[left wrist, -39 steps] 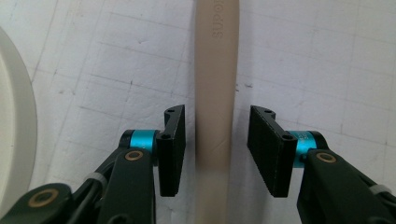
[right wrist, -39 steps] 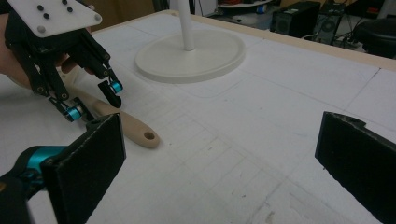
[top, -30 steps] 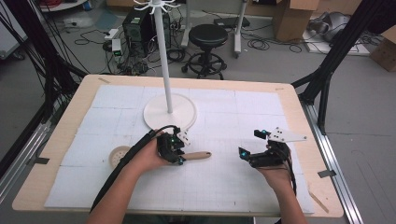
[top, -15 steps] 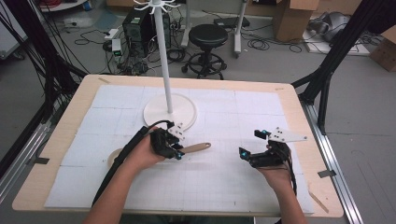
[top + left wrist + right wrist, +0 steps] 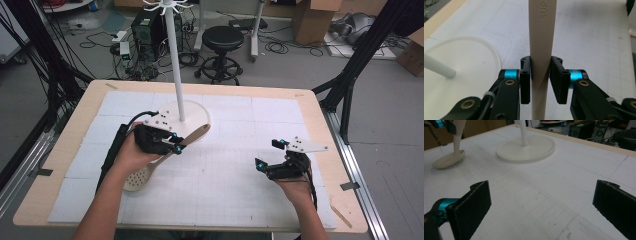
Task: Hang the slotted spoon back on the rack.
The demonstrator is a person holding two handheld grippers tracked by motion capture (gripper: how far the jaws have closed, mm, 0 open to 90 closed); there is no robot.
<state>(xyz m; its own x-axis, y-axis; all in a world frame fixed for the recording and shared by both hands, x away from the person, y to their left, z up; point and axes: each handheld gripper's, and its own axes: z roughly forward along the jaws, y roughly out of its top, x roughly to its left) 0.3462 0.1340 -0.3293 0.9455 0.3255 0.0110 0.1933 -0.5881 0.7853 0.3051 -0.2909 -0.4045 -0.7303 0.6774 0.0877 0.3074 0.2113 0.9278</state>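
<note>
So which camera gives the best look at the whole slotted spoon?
The high view: the slotted spoon shows handle to perforated bowl, clamped by the left tool. The left gripper view shows just its handle; the right gripper view, its bowl, far off.

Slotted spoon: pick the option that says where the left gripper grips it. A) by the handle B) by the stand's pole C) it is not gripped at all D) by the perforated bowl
A: in the left gripper view both fingers press on the handle of the slotted spoon, and the high view shows its bowl end hanging free beyond the left gripper.

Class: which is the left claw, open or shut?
Shut: the left claw presses its pads against the beige slotted spoon handle.
</note>
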